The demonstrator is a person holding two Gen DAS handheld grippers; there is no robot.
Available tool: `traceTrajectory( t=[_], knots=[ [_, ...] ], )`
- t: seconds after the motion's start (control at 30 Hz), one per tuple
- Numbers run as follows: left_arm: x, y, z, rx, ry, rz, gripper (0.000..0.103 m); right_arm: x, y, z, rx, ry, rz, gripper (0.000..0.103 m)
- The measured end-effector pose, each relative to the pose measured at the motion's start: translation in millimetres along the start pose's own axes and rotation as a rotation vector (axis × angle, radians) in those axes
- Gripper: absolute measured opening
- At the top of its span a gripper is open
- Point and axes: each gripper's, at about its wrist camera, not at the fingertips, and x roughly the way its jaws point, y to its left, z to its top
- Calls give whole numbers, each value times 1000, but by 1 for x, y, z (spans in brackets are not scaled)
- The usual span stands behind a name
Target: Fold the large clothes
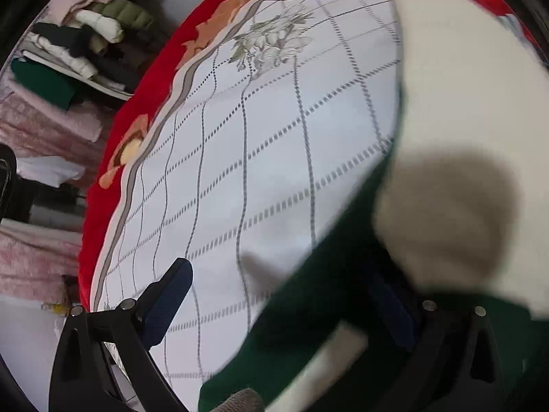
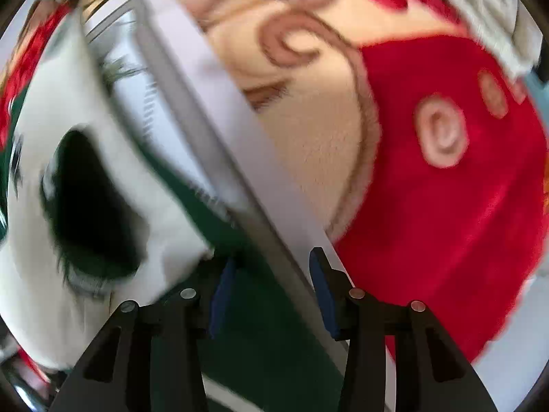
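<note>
Bright, even daylight on the sheet [image 1: 274, 158]; soft round shadow on the white garment [image 1: 446, 206]; right view badly smeared by motion blur, blanket [image 2: 446, 189] fuzzy; fisheye bends every edge; black vignette rings both pictures.

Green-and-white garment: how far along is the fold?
Early. Done: nothing looks folded; the green-and-white fleece garment hangs loose over the white grid-patterned bedsheet. In hand: left tool and right tool stand open at the fabric. Left: all folds.
</note>
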Motion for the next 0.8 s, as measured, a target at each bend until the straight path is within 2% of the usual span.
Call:
traceTrajectory(
  t=[0.03, 0.1, 0.17, 0.2, 0.27, 0.3, 0.37, 0.4, 0.43, 0.47, 0.5, 0.53, 0.57, 0.6, 0.77, 0.8],
  knots=[
    [-8, 6, -12, 12, 6, -38, 103, -16, 6, -12, -28, -7, 14, 48],
    [-22, 13, -35, 51, 19, -68, 102, -39, 22, -39, -101, 3, 77, 48],
    [-29, 16, -58, 97, 30, -69, 103, -52, 52, -87, -236, 78, 193, 49],
    [-30, 16, -68, 120, 34, -63, 103, -51, 61, -106, -273, 119, 241, 49],
    [-25, 15, -89, 164, 63, -46, 103, -31, 97, -150, -346, 298, 416, 49],
    [-21, 15, -95, 169, 88, -50, 103, -18, 105, -171, -355, 358, 475, 48],
    [-14, 18, -101, 161, 110, -59, 103, -2, 136, -208, -367, 412, 529, 48],
    [-13, 19, -102, 163, 107, -57, 102, 15, 155, -217, -383, 445, 518, 47],
    [-13, 19, -102, 166, 99, -57, 103, 25, 162, -226, -385, 449, 493, 47],
    [-14, 19, -102, 168, 91, -56, 102, 35, 169, -217, -381, 452, 481, 47],
    [-14, 19, -101, 168, 85, -57, 102, 43, 175, -221, -370, 458, 480, 47],
    [-14, 21, -101, 164, 80, -62, 102, 43, 175, -236, -373, 444, 464, 47],
    [-15, 22, -101, 161, 77, -67, 103, 43, 177, -234, -368, 428, 455, 30],
    [-15, 23, -101, 157, 76, -73, 103, 41, 177, -235, -362, 392, 437, 5],
    [-27, 37, -102, 136, 67, -126, 102, -4, 175, -222, -419, 188, 406, 4],
    [-28, 37, -103, 143, 61, -126, 103, -9, 171, -210, -426, 155, 385, 4]
  ],
)
